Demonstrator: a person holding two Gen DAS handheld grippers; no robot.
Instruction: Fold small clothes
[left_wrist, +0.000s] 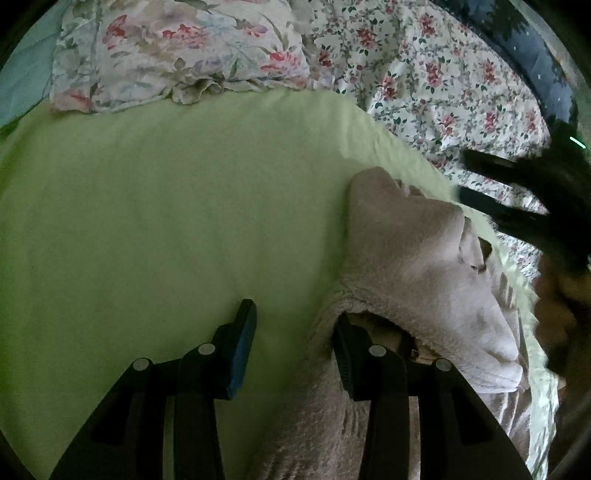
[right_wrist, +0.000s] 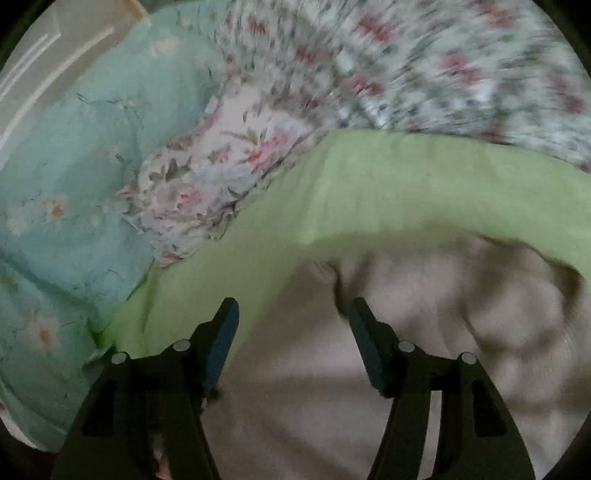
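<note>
A pale pink fleece garment (left_wrist: 417, 266) lies crumpled on the green sheet (left_wrist: 166, 206) at the right of the left wrist view. My left gripper (left_wrist: 295, 332) is open; its right finger sits inside an opening of the garment, its left finger over bare sheet. My right gripper (left_wrist: 491, 184) shows there as dark fingers at the garment's far edge. In the right wrist view the garment (right_wrist: 424, 325) fills the lower right, and my right gripper (right_wrist: 293, 314) is open just above it, at its left edge.
A floral pillow (left_wrist: 177, 51) lies at the head of the sheet, with a floral quilt (left_wrist: 443, 81) bunched at the right. A light blue floral quilt (right_wrist: 66, 166) lies left of the sheet (right_wrist: 369, 192) in the right wrist view.
</note>
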